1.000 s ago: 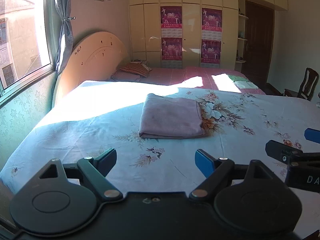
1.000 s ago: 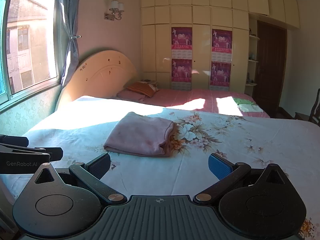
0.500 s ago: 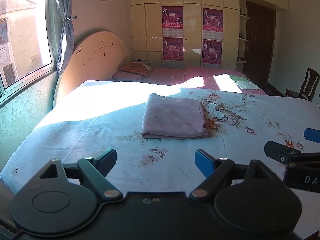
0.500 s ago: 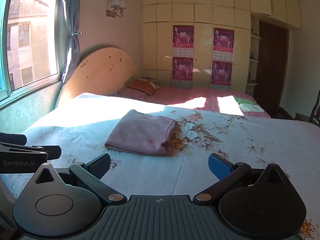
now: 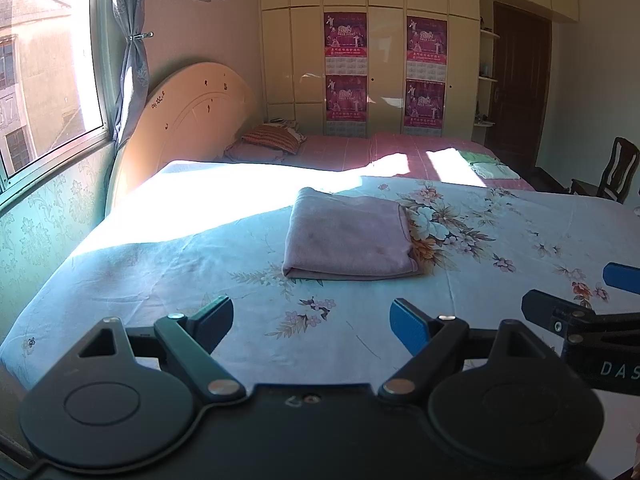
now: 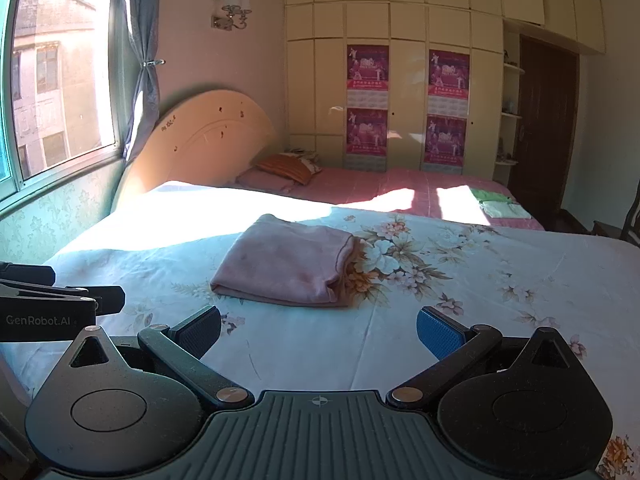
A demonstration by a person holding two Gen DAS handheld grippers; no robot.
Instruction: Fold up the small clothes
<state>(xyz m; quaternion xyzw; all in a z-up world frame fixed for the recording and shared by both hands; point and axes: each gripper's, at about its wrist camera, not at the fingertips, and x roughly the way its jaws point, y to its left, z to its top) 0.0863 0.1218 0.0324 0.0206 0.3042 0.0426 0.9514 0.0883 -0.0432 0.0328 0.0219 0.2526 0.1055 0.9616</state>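
Observation:
A pink garment (image 5: 350, 236) (image 6: 286, 266) lies folded into a neat rectangle on the floral bedsheet (image 5: 200, 264) (image 6: 500, 280), near the middle of the bed. My left gripper (image 5: 312, 320) hovers over the sheet short of the garment, open and empty. My right gripper (image 6: 318, 326) is likewise open with nothing between its fingers, a little back from the garment's near edge. Each gripper shows at the edge of the other's view: the right one (image 5: 576, 292) at the right, the left one (image 6: 60, 304) at the left.
A second bed with a pink cover (image 5: 380, 150), a striped pillow (image 5: 272, 136) and folded green clothes (image 5: 486, 166) stands beyond. A rounded headboard (image 5: 180, 120) and window (image 5: 40, 80) are on the left, a wooden chair (image 5: 612, 172) on the right, wardrobes (image 5: 384, 60) behind.
Both views have shifted very slightly; the garment sits a touch higher in frame. The grippers stay open and the garment lies unmoved.

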